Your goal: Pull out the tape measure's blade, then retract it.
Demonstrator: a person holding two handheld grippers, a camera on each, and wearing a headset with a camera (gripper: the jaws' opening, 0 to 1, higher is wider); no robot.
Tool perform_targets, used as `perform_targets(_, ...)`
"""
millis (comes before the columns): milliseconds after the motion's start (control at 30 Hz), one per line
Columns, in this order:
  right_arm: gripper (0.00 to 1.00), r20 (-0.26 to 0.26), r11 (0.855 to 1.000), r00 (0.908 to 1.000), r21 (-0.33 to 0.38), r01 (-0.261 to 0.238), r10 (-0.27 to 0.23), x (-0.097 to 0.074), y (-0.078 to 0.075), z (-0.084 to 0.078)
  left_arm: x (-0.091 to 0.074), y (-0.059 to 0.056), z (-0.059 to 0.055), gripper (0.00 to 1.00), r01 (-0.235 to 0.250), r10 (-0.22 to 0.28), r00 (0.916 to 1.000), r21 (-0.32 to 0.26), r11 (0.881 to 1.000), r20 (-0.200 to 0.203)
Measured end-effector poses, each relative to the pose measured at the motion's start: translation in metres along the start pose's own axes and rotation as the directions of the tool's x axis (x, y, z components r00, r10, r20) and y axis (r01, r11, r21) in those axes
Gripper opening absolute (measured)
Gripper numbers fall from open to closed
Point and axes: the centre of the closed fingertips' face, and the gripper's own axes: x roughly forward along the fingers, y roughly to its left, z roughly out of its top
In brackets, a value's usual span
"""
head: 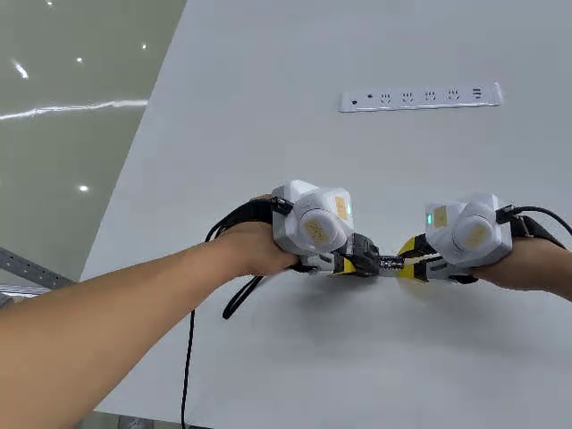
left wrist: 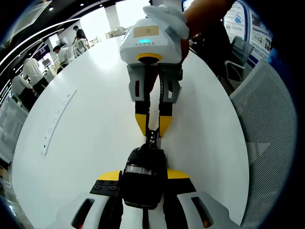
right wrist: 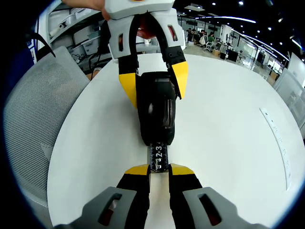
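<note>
Black tape measure case [right wrist: 155, 107]: glossy moulded plastic. Pale printed blade [right wrist: 158, 155]: smooth, faint sheen. White tabletop [head: 268, 134]: smooth, matt. Grey chair back [right wrist: 33, 109]: open-weave mesh.

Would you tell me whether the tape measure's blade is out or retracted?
Out, but only a little: a short numbered stretch of blade shows between the black case and the right tool.

We log a white table [head: 268, 134], plain glossy top, with a rounded end in both gripper views. A white power strip [head: 420, 96] lies flat on it toward the far side, sockets up, well apart from everything else. A black cable [head: 239, 302] loops on the top near the front edge. The tape measure [head: 365, 255] casts a shadow on the top; we can't tell if they touch.
</note>
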Motion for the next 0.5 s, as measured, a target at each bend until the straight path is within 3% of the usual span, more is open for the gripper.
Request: perform_targets(500, 0.1, -0.006, 0.999, 0.9999, 0.046, -0.012, 0.012, -0.013, 0.0, -0.013, 0.001, 0.0, 0.002, 0.28, 0.004, -0.004, 1.0, 0.0, 1.0, -0.007)
